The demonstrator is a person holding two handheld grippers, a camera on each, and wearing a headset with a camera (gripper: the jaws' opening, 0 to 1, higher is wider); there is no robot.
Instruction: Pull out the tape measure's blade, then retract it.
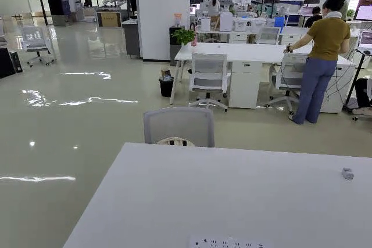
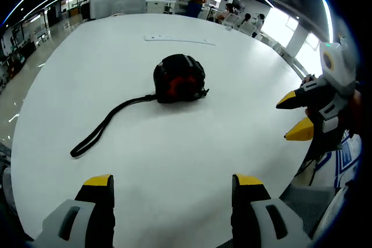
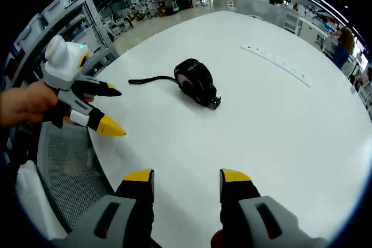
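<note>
A black tape measure (image 2: 179, 79) with a red face lies on the white table (image 2: 174, 149), its blade fully in. Its black wrist strap (image 2: 104, 126) trails away over the tabletop. My left gripper (image 2: 172, 181) is open, a short way back from the tape measure and empty. In the right gripper view the tape measure (image 3: 196, 81) lies ahead of my right gripper (image 3: 186, 175), which is also open and empty. The right gripper (image 2: 293, 115) enters the left gripper view from the right. A hand holds the left gripper (image 3: 113, 111) at the table's edge.
A white power strip (image 3: 276, 62) lies beyond the tape measure, also seen as the power strip (image 1: 226, 242) at the near edge. A small grey object (image 1: 347, 173) sits on the table's right. A grey chair (image 1: 179, 126) stands at the far side. A person (image 1: 322, 56) stands at another desk.
</note>
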